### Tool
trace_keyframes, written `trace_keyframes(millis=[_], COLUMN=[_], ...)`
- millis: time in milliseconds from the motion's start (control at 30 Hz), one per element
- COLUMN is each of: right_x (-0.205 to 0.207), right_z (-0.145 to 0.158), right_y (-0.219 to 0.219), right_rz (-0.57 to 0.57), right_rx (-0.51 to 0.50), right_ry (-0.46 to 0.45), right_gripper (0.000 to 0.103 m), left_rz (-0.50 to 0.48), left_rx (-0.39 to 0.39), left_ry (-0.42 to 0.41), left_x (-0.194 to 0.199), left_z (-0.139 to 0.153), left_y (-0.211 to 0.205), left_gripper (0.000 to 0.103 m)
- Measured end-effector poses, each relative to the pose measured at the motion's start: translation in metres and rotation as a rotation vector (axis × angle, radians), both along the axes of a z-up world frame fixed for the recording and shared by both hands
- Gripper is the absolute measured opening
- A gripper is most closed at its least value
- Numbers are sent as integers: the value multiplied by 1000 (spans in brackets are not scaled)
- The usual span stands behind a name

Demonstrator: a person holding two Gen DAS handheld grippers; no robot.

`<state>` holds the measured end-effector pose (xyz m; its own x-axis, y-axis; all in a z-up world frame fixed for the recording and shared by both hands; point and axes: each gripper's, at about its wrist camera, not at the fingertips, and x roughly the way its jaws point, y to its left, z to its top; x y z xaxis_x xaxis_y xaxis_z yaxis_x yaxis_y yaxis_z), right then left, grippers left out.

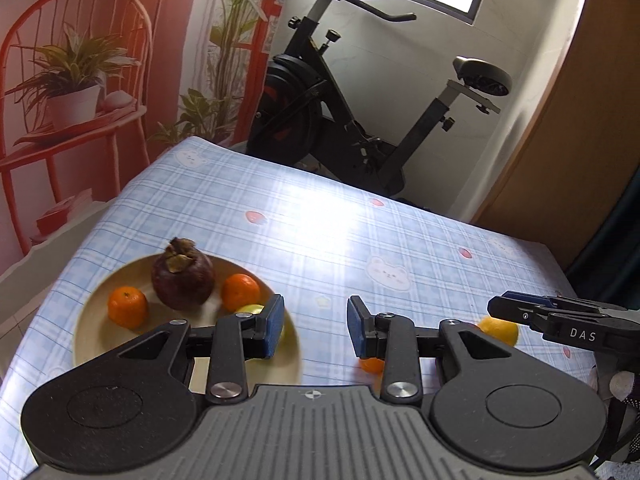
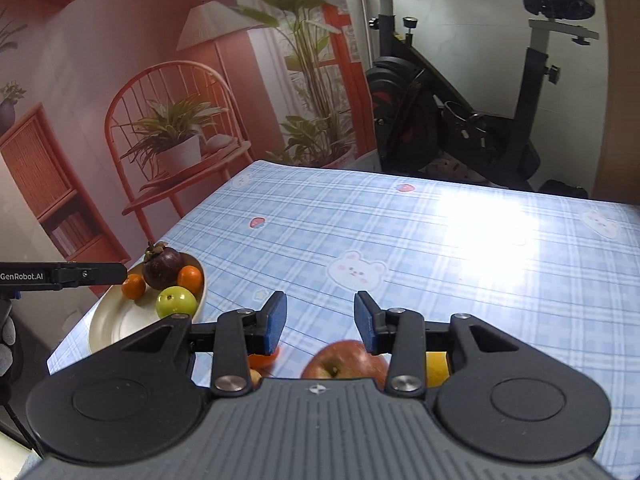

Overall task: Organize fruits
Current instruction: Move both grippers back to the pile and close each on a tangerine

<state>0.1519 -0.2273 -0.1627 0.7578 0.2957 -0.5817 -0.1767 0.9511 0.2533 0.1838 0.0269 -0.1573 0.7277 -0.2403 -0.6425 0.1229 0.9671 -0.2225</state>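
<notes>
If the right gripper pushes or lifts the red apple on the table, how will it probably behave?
The red apple is round and lies loose on the smooth tablecloth, so a push would probably roll it. Its skin looks glossy, so the jaws of the right gripper, open now, might slip unless centred. It seems firm and rather heavy beside the small oranges.

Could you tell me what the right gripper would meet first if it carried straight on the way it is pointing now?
Probably nothing soon: ahead of the open right gripper lies bare checked tablecloth. The red apple sits below its fingers, not ahead, and the plate is off to the left. Depth is uncertain.
</notes>
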Motion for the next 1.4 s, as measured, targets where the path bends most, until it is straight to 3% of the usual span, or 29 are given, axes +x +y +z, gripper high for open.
trace_keyframes(millis=[367,800,1033,1400], right_x=[-55,-50,-47,-44], right_z=[-16,-49,-61,-70], right_y=[-10,47,65,80], right_rz=[10,189,223,234], right_rx=[10,-7,-50,-128], right_ry=[13,97,120,116], right_gripper=[41,41,54,50], left_rz=[-92,-28,-24,-29], left_rx=[81,97,91,80], left_ry=[11,41,49,52], left_x=[-13,-28,-29,-25], left_z=[1,-10,-15,-20], left_y=[-36,-9,-3,-4], left_gripper=[36,36,36,37])
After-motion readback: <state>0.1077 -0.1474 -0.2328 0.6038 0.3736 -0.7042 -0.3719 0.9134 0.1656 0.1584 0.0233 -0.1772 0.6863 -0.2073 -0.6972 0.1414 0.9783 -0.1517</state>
